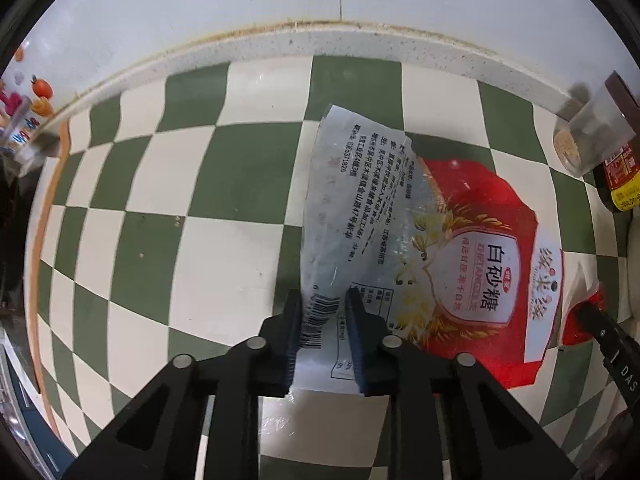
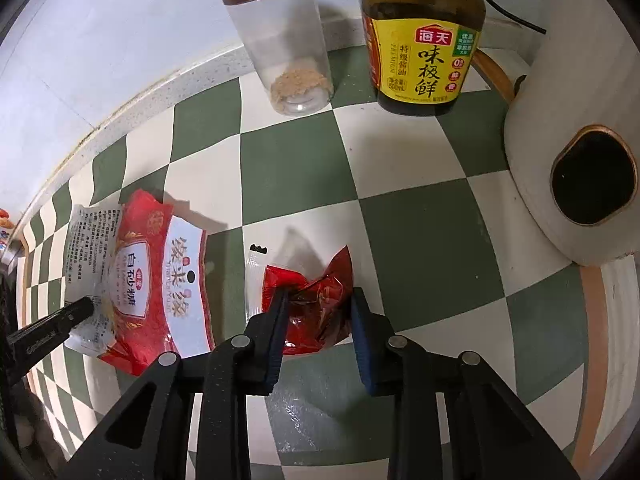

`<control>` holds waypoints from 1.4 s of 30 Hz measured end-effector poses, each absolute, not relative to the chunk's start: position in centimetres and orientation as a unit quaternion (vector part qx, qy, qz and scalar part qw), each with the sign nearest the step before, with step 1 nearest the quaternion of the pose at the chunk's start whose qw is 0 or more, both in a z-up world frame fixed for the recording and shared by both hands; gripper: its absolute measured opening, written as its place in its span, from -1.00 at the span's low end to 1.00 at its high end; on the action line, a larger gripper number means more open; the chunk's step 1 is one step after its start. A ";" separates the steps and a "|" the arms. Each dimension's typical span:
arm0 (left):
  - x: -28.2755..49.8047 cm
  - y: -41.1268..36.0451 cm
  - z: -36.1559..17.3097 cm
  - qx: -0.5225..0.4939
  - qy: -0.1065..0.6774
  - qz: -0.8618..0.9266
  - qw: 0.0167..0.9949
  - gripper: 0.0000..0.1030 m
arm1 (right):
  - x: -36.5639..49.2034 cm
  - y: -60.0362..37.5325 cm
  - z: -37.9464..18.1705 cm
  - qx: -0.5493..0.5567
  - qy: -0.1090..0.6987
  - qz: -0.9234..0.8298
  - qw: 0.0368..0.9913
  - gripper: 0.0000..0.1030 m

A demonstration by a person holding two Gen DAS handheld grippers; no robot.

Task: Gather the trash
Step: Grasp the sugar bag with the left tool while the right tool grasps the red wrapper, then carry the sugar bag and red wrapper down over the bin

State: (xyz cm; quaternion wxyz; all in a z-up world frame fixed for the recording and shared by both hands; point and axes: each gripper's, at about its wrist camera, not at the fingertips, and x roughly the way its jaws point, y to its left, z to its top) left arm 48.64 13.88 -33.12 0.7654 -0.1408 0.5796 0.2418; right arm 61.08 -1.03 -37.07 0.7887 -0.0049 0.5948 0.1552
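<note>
An empty sugar bag [image 1: 480,260], red and white with a clear printed side, lies flat on the green and cream checkered mat [image 1: 180,260]. My left gripper [image 1: 325,299] points down at it and is shut on its folded barcode edge. To the right of the bag lies a crumpled red wrapper [image 2: 320,280] with a clear end. My right gripper [image 2: 320,297] is shut on that wrapper, one pad against each side. The sugar bag [image 2: 152,272] and a left fingertip [image 2: 80,309] show at the left of the right wrist view.
A clear jar [image 2: 280,40] with a brown lid and a soy sauce bottle [image 2: 420,40] stand at the back by the wall. A white appliance [image 2: 560,140] with a dark opening sits at the right. Small colourful things [image 1: 40,88] are at the far left.
</note>
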 end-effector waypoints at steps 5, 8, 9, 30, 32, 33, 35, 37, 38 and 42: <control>47.1 12.4 -30.4 -0.132 0.551 0.255 0.784 -0.79 | 61.0 -1.5 -36.9 0.002 0.597 0.159 0.786 -0.43; 45.9 11.4 -28.2 -0.116 0.532 0.265 0.796 -0.82 | 60.6 -2.4 -36.3 0.008 0.594 0.162 0.788 -0.44; 46.1 11.1 -27.7 -0.114 0.527 0.268 0.798 -0.82 | 60.5 -2.8 -36.0 0.008 0.593 0.164 0.788 -0.44; 36.1 10.3 -21.1 -0.118 0.447 0.294 0.837 -0.87 | 53.0 -5.9 -29.2 0.003 0.543 0.196 0.817 -0.48; 33.9 10.0 -20.1 -0.121 0.438 0.292 0.842 -0.87 | 51.0 -6.5 -28.0 0.003 0.535 0.199 0.821 -0.48; 32.7 9.7 -19.6 -0.121 0.433 0.290 0.845 -0.87 | 50.2 -6.8 -27.6 0.002 0.532 0.201 0.823 -0.48; 30.1 9.1 -18.6 -0.119 0.424 0.288 0.851 -0.87 | 47.6 -7.0 -26.3 0.001 0.524 0.205 0.827 -0.48; 27.8 8.5 -18.0 -0.117 0.416 0.283 0.856 -0.87 | 45.2 -7.4 -25.2 0.000 0.515 0.207 0.831 -0.48; 26.3 8.0 -17.7 -0.115 0.413 0.278 0.860 -0.87 | 43.5 -7.5 -24.4 0.002 0.509 0.209 0.835 -0.48; 19.7 6.6 -17.3 -0.113 0.406 0.252 0.871 -0.87 | 37.1 -8.3 -21.9 0.012 0.486 0.208 0.848 -0.49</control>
